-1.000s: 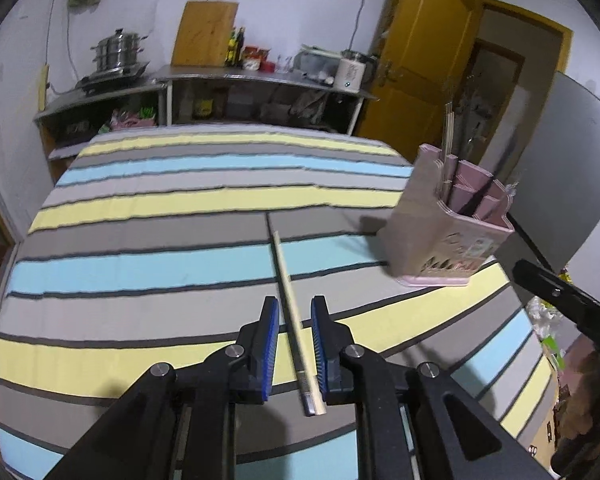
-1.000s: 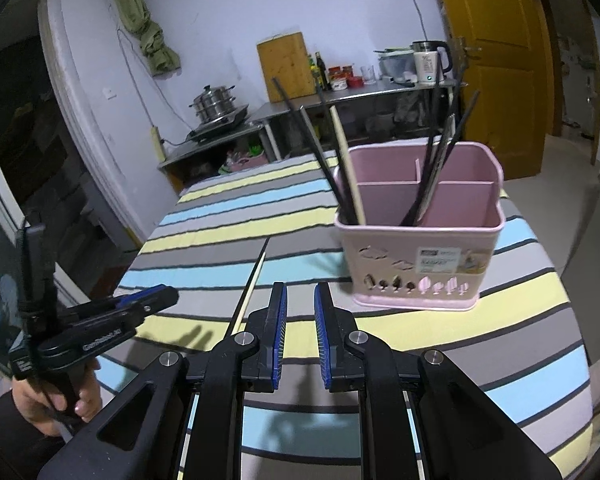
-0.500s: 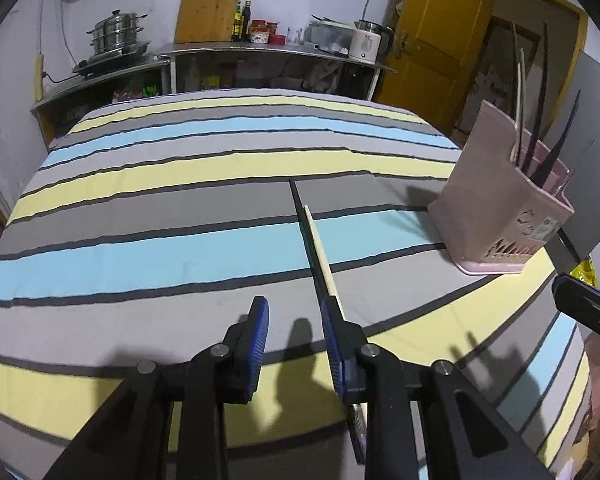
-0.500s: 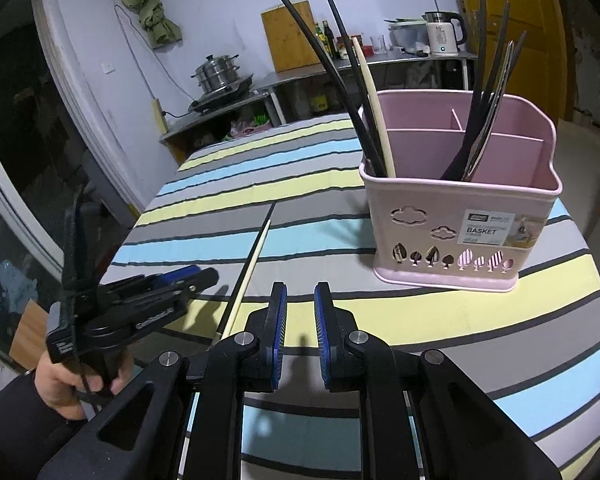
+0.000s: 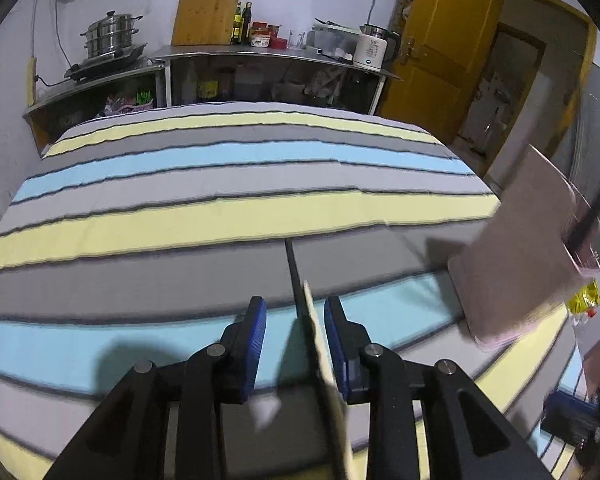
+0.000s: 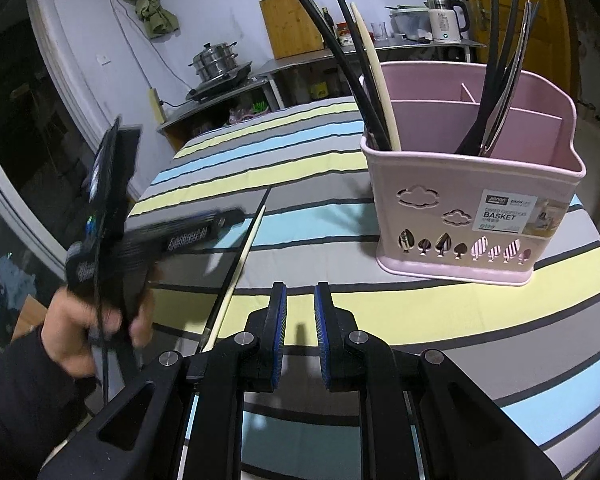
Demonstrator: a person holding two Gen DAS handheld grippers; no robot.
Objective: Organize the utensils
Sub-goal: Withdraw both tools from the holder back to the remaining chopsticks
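Note:
Two chopsticks lie side by side on the striped tablecloth: a pale wooden one [image 5: 315, 338] [image 6: 240, 262] and a black one [image 5: 294, 276]. My left gripper [image 5: 295, 322] is open and straddles them low over the cloth; the jaws do not touch them. It also shows in the right wrist view [image 6: 204, 226], blurred, held by a hand. The pink utensil basket [image 6: 472, 200] [image 5: 528, 248] stands to the right and holds black and pale utensils. My right gripper [image 6: 300, 310] hovers near the table's front, its jaws a narrow gap apart and empty.
A striped tablecloth [image 5: 220, 216] covers the table. Behind it stands a steel counter [image 5: 260, 52] with a steamer pot [image 5: 110, 38], cutting board [image 5: 206, 10], bottles and a kettle [image 5: 374, 52]. A yellow door [image 5: 444, 40] is at the right.
My left gripper has opened wider and moved forward along the chopsticks, lower to the cloth. My right gripper has moved closer to the basket.

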